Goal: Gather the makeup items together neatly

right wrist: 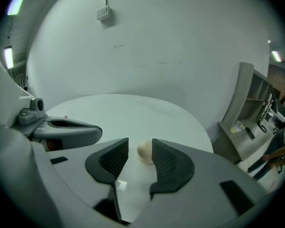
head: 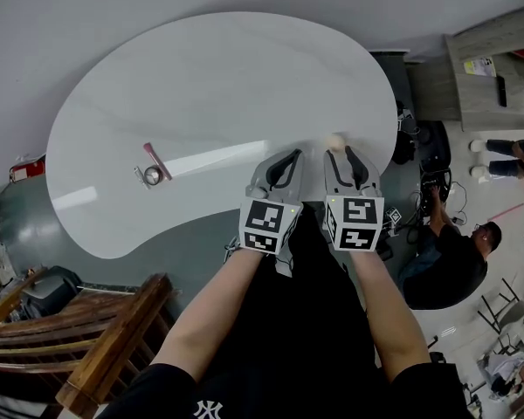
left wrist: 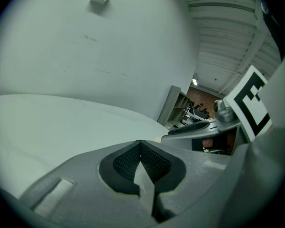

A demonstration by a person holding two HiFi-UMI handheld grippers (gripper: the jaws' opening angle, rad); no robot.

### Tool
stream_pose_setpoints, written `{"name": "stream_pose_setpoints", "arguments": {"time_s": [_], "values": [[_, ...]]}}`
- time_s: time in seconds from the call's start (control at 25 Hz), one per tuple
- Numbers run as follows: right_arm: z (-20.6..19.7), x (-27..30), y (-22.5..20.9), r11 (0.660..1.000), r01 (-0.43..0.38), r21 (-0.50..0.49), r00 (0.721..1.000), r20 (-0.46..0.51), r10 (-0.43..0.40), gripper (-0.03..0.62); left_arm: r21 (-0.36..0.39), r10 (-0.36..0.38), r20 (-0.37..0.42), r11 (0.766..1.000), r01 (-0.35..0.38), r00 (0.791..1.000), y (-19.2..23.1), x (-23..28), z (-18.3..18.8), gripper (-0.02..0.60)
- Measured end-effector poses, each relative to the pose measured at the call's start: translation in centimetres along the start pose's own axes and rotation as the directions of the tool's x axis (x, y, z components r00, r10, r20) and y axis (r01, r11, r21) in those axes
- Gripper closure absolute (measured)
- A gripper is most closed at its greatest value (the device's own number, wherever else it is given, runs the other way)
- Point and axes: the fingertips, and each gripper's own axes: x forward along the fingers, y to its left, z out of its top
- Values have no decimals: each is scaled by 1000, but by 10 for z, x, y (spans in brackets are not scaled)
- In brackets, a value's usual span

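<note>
- We hold both grippers over the near right lobe of the white table [head: 201, 77], just inside its near edge.
- The left gripper [head: 284, 162] has its jaws pressed together with nothing between them; in its own view [left wrist: 140, 144] the ribbed pads meet at the tips.
- The right gripper [head: 345, 155] has its jaws spread. In the right gripper view [right wrist: 140, 144] the beige makeup sponge [right wrist: 145, 152] lies on the tabletop between the two tips, close against the right-hand pad and clear of the other, so it is not pinched.
- In the head view the sponge [head: 334, 141] sits just ahead of the right gripper's tips, near the table's right edge.
- The other makeup items lie well apart from it on the left half: a pink stick [head: 156, 160] lying slantwise, and a small round silver-rimmed pot [head: 151, 175] just beside its near end.
- We cannot tell whether the pot is lidded or what it holds; it is too small.
- A wide bare stretch of tabletop lies between the sponge and that pair, and more bare top runs to the curved far edge.
- A plain pale wall [left wrist: 109, 46] stands behind the far edge.
- Off the table, wooden furniture [head: 96, 339] stands below the near left edge, and a grey shelf unit [head: 489, 68] stands past the right edge.
</note>
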Motion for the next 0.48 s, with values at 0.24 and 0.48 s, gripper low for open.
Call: {"name": "stream_pose_setpoints", "arguments": {"time_s": [0.24,0.48], "values": [[-5,14,-6,1000,-5,-7,999,-40,5,410,-13,11,-14,1000,-11,1000,4,2,-4,574],[-10,22,-7,1000,-4,-7,998,-56,4,411,-23,22,-13,999,-23,1000,9,2,-6,574]]}}
